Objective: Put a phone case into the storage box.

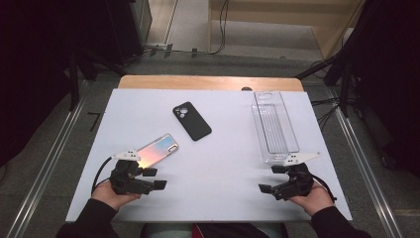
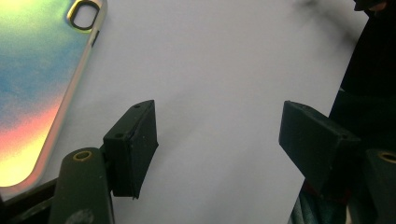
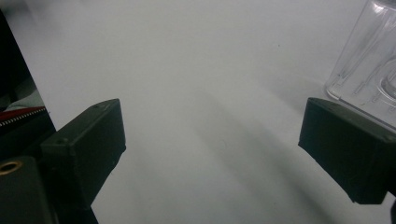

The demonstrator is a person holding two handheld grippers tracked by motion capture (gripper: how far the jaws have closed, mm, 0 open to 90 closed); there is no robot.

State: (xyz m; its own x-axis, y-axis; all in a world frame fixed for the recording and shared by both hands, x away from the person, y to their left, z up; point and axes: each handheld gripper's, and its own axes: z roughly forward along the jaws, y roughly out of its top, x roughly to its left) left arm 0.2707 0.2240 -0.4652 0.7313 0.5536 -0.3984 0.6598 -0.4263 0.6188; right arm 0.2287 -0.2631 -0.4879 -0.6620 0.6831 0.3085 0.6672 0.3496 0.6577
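Note:
An iridescent phone case lies on the white table top, left of centre. Beyond it rests a black phone, face down with its camera end pointing away. My left gripper sits just below the case, jaws pointing right, open and empty. In the left gripper view the case lies to the left of the gripper, whose jaws stand wide over bare table. My right gripper rests near the front right, jaws pointing left. It is open with nothing between the jaws.
A long clear plastic tray lies lengthwise on the right side, its near end just above my right gripper; its corner shows beside the right jaw. The table's front edge runs close under both hands. Dark stands and cables surround the table.

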